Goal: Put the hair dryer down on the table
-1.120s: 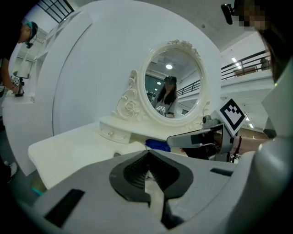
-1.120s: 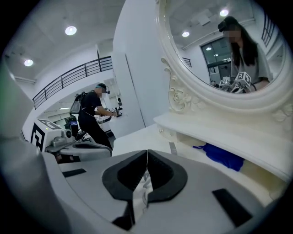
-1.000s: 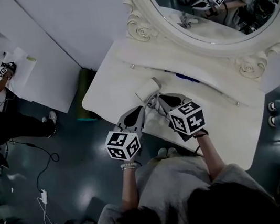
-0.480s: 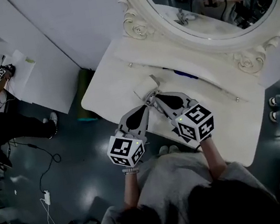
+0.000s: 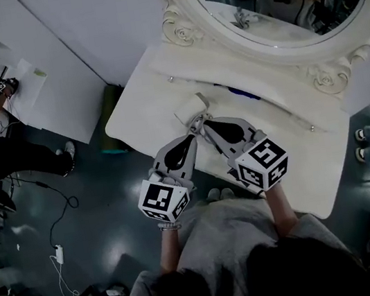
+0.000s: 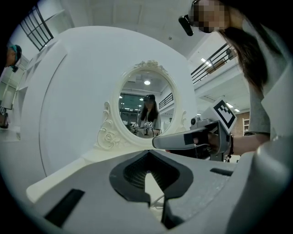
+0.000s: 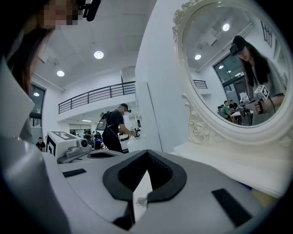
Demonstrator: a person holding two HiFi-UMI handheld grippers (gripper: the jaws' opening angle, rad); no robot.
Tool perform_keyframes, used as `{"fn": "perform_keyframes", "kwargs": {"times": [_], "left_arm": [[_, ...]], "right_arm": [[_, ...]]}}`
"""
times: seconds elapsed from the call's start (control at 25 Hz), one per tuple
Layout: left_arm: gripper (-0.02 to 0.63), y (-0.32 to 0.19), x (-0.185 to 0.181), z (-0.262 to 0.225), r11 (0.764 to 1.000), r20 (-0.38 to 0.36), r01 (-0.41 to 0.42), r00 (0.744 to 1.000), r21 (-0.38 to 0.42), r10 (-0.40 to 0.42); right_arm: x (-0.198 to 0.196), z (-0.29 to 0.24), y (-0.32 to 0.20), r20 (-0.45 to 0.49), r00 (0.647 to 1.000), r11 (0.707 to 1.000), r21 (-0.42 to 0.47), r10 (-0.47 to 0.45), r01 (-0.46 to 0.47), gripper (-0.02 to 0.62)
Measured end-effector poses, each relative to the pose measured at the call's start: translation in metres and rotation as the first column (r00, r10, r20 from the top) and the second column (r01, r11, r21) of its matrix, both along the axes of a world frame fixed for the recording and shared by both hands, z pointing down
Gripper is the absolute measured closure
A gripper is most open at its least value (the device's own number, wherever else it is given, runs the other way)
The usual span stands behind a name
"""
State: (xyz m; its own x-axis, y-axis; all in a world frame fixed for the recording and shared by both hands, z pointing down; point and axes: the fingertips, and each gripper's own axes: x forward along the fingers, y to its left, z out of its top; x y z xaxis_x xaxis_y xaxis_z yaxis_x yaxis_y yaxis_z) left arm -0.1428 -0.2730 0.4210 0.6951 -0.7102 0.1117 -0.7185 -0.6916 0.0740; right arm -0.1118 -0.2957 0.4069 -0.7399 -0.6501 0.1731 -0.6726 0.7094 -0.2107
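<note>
Hair dryer (image 5: 191,106): pale, laid on the white worktop (image 5: 291,150) near its left front edge, below the oval mirror (image 5: 273,2).
Left claw (image 5: 194,134): pads pressed together, nothing seen gripped; a thin cord is glimpsed through the slit.
Right claw (image 5: 204,122): pads pressed together, nothing gripped.
Both tips are held side by side just beside the dryer; contact with it cannot be told.
</note>
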Motion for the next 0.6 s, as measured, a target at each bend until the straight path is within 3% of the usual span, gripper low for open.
{"fn": "perform_keyframes", "kwargs": {"times": [0.6], "left_arm": [[0.601, 0.023, 0.014, 0.001, 1.000, 0.003, 0.020, 1.000, 0.019, -0.020]], "right_arm": [[0.013, 0.006, 0.018, 0.001, 1.000, 1.000, 0.021, -0.018, 0.018, 0.595]]}}
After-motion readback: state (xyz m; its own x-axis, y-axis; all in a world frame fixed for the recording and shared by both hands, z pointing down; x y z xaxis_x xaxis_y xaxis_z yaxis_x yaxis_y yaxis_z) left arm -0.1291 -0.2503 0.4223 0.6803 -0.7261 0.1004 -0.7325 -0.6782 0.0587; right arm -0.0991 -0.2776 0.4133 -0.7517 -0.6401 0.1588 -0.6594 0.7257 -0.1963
